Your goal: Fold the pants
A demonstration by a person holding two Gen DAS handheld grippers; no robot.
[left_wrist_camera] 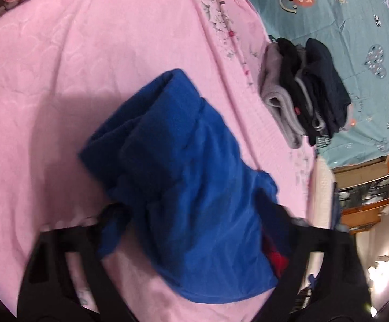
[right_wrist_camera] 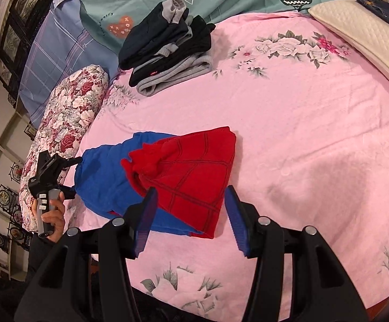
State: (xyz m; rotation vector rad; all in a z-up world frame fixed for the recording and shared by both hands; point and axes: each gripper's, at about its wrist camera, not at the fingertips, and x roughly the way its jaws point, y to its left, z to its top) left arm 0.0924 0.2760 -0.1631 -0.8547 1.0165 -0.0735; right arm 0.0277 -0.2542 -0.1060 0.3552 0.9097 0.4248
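While the folded blue and red fleece pants (right_wrist_camera: 167,182) lie in the lower middle of the right wrist view on the pink flowered bedsheet (right_wrist_camera: 301,134), the step in hand seems to be taking hold of the bundle at both ends, to fold it once more or to carry it away. The left tool (left_wrist_camera: 194,241) has blue cloth between its fingers at the bottom of the left wrist view, but the picture is blurred there and I cannot tell if the pads already press on it. The right tool (right_wrist_camera: 190,214) stands apart, its blue pads (right_wrist_camera: 234,220) on each side of the red corner without touching it.

To do this well, I think both tools should close on all layers together, not only on the top one, otherwise the fold opens when lifted. The right tool should go lower, until the red edge is deep between the pads. The stack of dark and grey folded clothes (right_wrist_camera: 167,45), in the upper middle of the frame, is probably where the bundle goes.
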